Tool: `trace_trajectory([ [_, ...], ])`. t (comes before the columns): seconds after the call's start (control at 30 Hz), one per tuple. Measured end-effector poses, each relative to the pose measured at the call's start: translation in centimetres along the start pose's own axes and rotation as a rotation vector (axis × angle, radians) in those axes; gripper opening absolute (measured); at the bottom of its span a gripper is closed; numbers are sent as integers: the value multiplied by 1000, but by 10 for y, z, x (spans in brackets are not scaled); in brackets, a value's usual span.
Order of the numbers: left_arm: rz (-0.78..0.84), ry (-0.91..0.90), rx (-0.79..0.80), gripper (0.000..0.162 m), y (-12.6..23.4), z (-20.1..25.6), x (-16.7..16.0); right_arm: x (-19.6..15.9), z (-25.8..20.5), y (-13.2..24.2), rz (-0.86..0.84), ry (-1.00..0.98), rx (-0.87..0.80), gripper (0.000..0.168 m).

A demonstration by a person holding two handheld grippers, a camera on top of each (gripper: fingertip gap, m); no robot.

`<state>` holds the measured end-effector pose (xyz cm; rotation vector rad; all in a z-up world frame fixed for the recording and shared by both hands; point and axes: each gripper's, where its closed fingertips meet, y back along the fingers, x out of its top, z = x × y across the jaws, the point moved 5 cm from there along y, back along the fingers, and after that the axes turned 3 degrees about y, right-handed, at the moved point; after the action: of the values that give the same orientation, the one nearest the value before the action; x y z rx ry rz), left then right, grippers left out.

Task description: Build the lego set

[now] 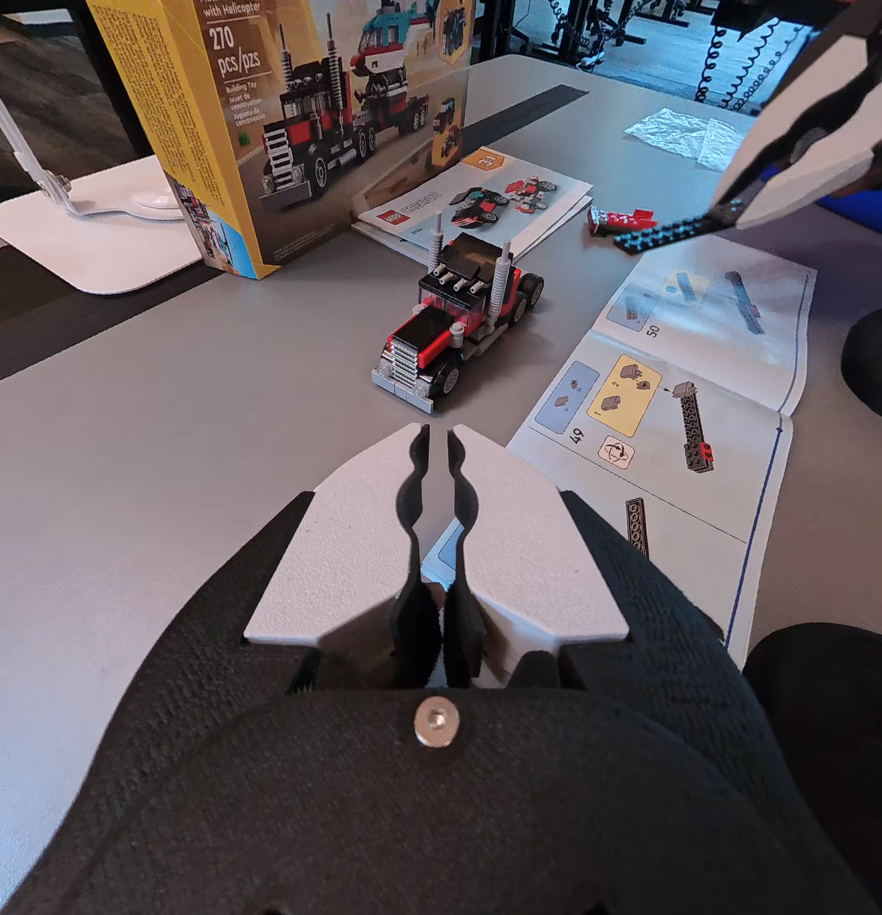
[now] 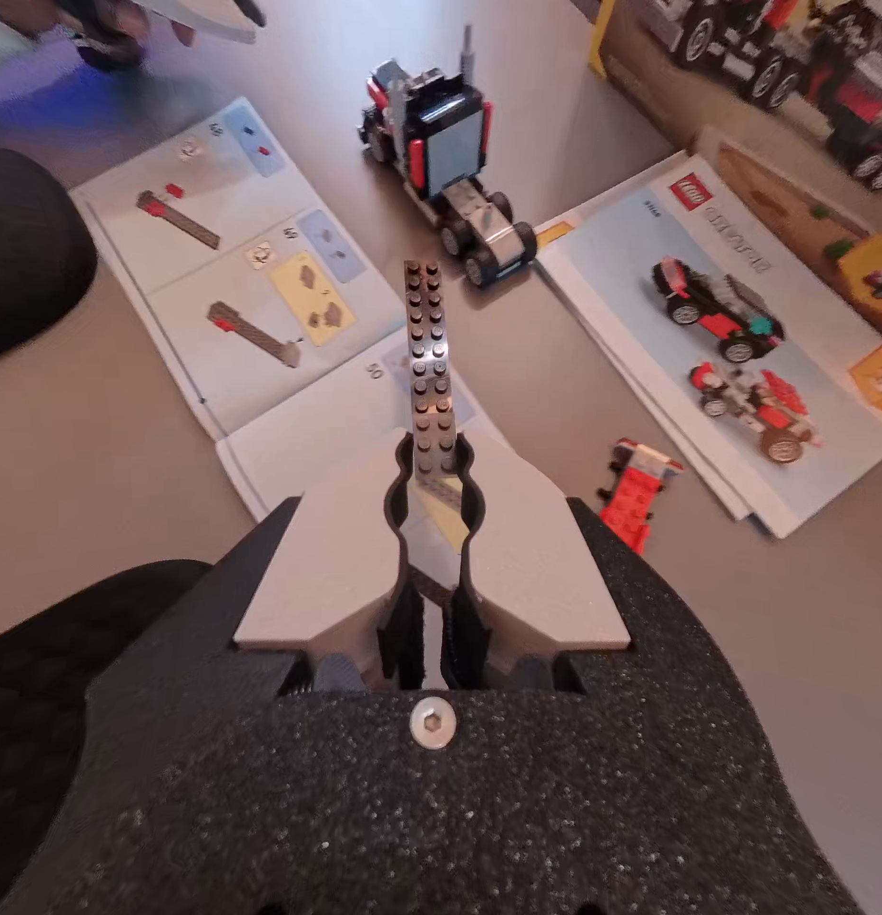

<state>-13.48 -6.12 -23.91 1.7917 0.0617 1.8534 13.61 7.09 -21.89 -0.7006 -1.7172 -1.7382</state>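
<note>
Right gripper (image 2: 435,453) clamps long black studded plate (image 2: 427,356) by one end, studs exposed for fitting; left gripper (image 1: 439,433) near-closed, empty

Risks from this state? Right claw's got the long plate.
1. The right claw pinches the long black plate only at one end, so it may pivot or slip when pressed.
2. The red sub-assembly lies beside that claw; a sweep might knock it.
3. The left claw, nearly closed and empty, points at the truck and could bump it.
</note>
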Motion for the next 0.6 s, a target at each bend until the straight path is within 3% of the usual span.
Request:
trace_trajectory([
  [0.37,-44,-53,23,12,0,4,3,-16,-42,-37,-64,-30,51,22],
  [0.5,-29,-40,92,37,14,5,22,-8,-39,-30,72,-71,69,44],
  [0.6,58,6,102,51,40,10,56,-8,-29,-19,151,-108,39,49],
])
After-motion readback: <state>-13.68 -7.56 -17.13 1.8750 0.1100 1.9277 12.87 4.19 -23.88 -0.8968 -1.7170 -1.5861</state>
